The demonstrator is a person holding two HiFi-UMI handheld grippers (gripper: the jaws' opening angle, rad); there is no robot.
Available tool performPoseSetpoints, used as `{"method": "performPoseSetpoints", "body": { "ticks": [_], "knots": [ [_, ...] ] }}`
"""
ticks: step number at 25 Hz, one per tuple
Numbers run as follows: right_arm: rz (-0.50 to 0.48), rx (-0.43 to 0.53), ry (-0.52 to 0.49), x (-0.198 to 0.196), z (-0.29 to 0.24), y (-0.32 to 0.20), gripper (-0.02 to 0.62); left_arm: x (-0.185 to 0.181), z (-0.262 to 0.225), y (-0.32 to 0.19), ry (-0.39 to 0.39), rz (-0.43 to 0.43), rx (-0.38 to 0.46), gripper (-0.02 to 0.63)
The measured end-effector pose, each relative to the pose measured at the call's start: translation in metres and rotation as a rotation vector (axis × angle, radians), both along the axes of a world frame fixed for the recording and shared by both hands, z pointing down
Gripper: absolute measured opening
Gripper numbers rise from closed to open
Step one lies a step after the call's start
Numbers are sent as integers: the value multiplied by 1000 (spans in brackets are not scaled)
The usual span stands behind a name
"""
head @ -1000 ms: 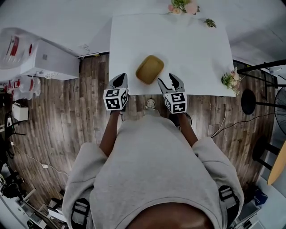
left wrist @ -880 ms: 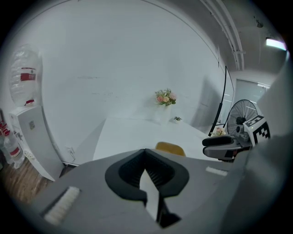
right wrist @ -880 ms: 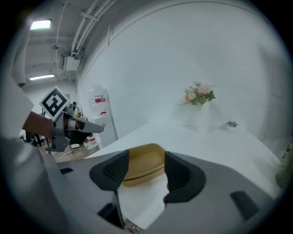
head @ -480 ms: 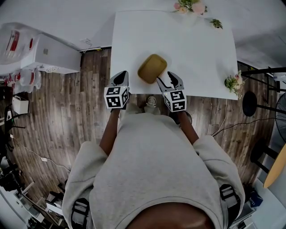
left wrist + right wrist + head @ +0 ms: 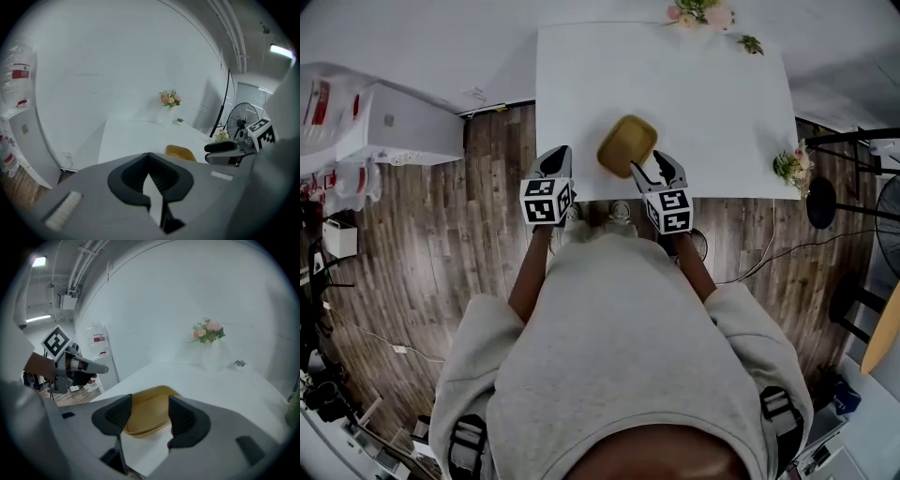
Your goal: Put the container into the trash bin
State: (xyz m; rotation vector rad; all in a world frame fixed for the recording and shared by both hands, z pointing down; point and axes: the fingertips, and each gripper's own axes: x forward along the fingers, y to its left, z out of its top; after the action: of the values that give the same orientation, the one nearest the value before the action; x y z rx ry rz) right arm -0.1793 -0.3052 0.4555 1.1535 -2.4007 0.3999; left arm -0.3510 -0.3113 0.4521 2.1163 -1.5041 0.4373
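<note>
The right gripper [image 5: 653, 166] is gaping open just behind a shallow, tan, rounded container [image 5: 627, 145]; the left gripper [image 5: 554, 159] is sitting closed and empty.

No word or number can be read: the cube [image 5: 547, 201] of the left tongs [image 5: 554, 161] and that of the right tongs [image 5: 653, 167] bear only black-and-white square markers, and the red label [image 5: 98, 339] on the water bottle [image 5: 96, 348] is too small to read.

Open tabletop beyond one container
The tan container [image 5: 626, 145] sits just ahead of the right gripper [image 5: 652, 165], in line with its parted jaws; past it the white table [image 5: 712, 103] lies bare up to flowers [image 5: 698, 11] at the far edge.
</note>
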Motion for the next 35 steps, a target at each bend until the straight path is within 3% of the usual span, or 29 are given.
{"method": "performPoseSetpoints", "body": {
  "ticks": [9,15,20,28,35],
  "knots": [
    [36,-25,-11,-22,4,5,238,-15,4,-5,8,67,-1,11],
    [-47,-49,37,-38,9,14,238,-15,6,-11,25,99,-6,11],
    [-224,-61,148,-54,18,27,238,-10,6,-13,34,118,-6,11],
    [-615,24,538,-70,51,50,238,-16,9,-15,36,120,-13,11],
    [-890,88,796,-63,75,56,238,-15,10,-17,37,124,-20,11]
  ]
}}
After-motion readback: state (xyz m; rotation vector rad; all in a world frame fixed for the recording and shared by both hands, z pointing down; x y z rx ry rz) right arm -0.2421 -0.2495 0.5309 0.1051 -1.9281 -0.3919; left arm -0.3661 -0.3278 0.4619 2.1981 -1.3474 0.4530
